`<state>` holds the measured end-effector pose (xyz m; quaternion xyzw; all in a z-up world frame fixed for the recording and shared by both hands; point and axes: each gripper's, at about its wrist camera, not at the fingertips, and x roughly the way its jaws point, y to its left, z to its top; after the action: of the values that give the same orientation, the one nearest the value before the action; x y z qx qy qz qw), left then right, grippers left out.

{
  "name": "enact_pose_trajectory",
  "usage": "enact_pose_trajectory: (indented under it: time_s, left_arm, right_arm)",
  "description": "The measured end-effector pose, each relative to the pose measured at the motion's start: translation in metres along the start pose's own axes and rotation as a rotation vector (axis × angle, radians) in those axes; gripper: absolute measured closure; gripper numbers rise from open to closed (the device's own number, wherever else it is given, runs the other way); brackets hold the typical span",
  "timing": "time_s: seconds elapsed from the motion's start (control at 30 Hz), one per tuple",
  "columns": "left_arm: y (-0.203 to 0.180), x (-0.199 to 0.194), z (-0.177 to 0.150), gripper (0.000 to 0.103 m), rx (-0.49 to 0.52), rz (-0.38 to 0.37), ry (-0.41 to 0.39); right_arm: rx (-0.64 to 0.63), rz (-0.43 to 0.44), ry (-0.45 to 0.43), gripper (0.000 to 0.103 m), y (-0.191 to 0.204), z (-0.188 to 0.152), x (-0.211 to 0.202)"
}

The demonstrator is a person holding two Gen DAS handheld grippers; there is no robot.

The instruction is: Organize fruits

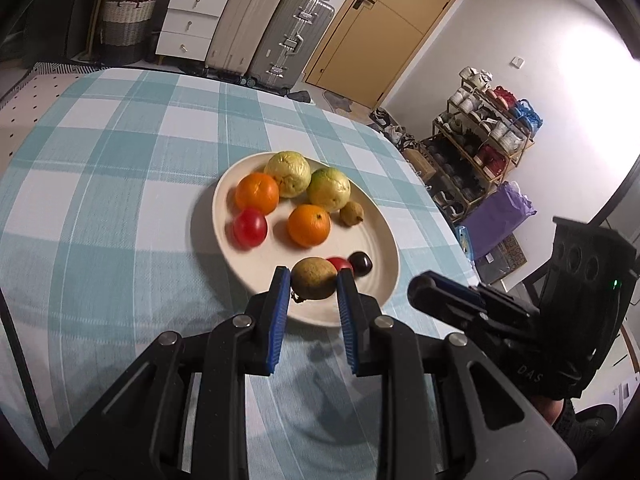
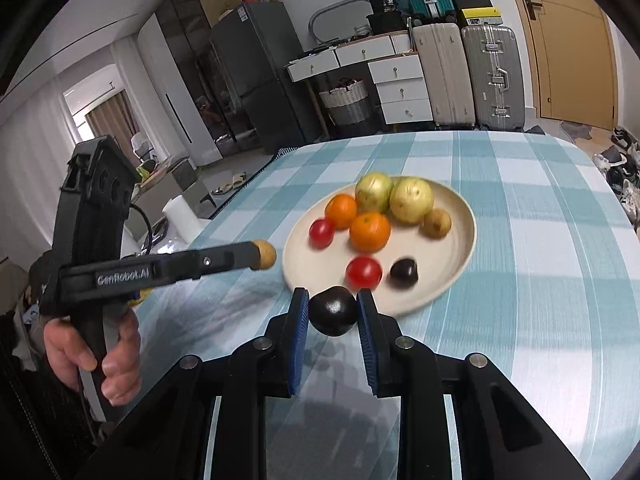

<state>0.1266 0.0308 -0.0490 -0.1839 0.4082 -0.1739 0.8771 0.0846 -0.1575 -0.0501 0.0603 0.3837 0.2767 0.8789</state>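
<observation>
In the left wrist view my left gripper (image 1: 314, 276) is shut on a brownish-green fruit (image 1: 314, 286), held over the near rim of the cream plate (image 1: 260, 264). On the plate lie two oranges (image 1: 309, 225), two pale green fruits (image 1: 288, 173), a red fruit (image 1: 250, 227), a small brown one (image 1: 351, 213) and a dark plum (image 1: 360, 264). In the right wrist view my right gripper (image 2: 333, 296) is shut on a dark plum (image 2: 334, 317), just in front of the plate (image 2: 448, 256). The left gripper (image 2: 256, 255) shows there from the side, gripped by a hand (image 2: 108, 364).
A blue-and-white checked cloth (image 1: 120, 184) covers the table, whose far and right edges are in view. Suitcases (image 1: 272, 32), white drawers (image 1: 188, 12) and a shoe rack (image 1: 480, 144) stand beyond it. A paper roll (image 2: 182, 214) sits off the table's left side.
</observation>
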Motion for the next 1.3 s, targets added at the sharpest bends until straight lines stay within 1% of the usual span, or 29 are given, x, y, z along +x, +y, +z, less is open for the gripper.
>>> enact_pose_trajectory:
  time_s: [0.23, 0.5, 0.8, 1.0, 1.1, 1.17, 1.2, 1.23, 1.27, 1.3]
  left_arm:
    - [0.0, 0.024, 0.017, 0.082, 0.007, 0.006, 0.029]
    - [0.005, 0.047, 0.028, 0.082, 0.008, 0.013, 0.062]
    - [0.006, 0.066, 0.032, 0.082, 0.016, 0.019, 0.092]
    - [0.009, 0.07, 0.037, 0.082, -0.004, 0.033, 0.078]
    - [0.01, 0.067, 0.04, 0.081, -0.012, 0.037, 0.064]
    - [0.011, 0.063, 0.04, 0.081, -0.013, 0.038, 0.057]
    - [0.01, 0.061, 0.041, 0.079, -0.012, 0.041, 0.054]
    - [0.009, 0.058, 0.041, 0.077, -0.011, 0.048, 0.05]
    - [0.008, 0.055, 0.04, 0.072, -0.01, 0.053, 0.044]
    - [0.007, 0.052, 0.04, 0.067, -0.006, 0.055, 0.037]
  right_arm:
    - [0.026, -0.007, 0.005, 0.078, -0.02, 0.031, 0.026]
    - [0.047, -0.031, 0.01, 0.078, -0.037, 0.049, 0.046]
    - [0.068, -0.05, 0.035, 0.078, -0.05, 0.052, 0.066]
    - [0.086, -0.065, 0.046, 0.078, -0.057, 0.053, 0.077]
    - [0.093, -0.062, 0.04, 0.076, -0.06, 0.052, 0.079]
    - [0.093, -0.063, 0.034, 0.074, -0.06, 0.052, 0.077]
    - [0.095, -0.06, 0.03, 0.068, -0.06, 0.052, 0.076]
    - [0.097, -0.048, 0.019, 0.056, -0.06, 0.053, 0.072]
    - [0.096, -0.042, 0.004, 0.051, -0.06, 0.054, 0.069]
    - [0.092, -0.041, -0.014, 0.049, -0.059, 0.055, 0.065]
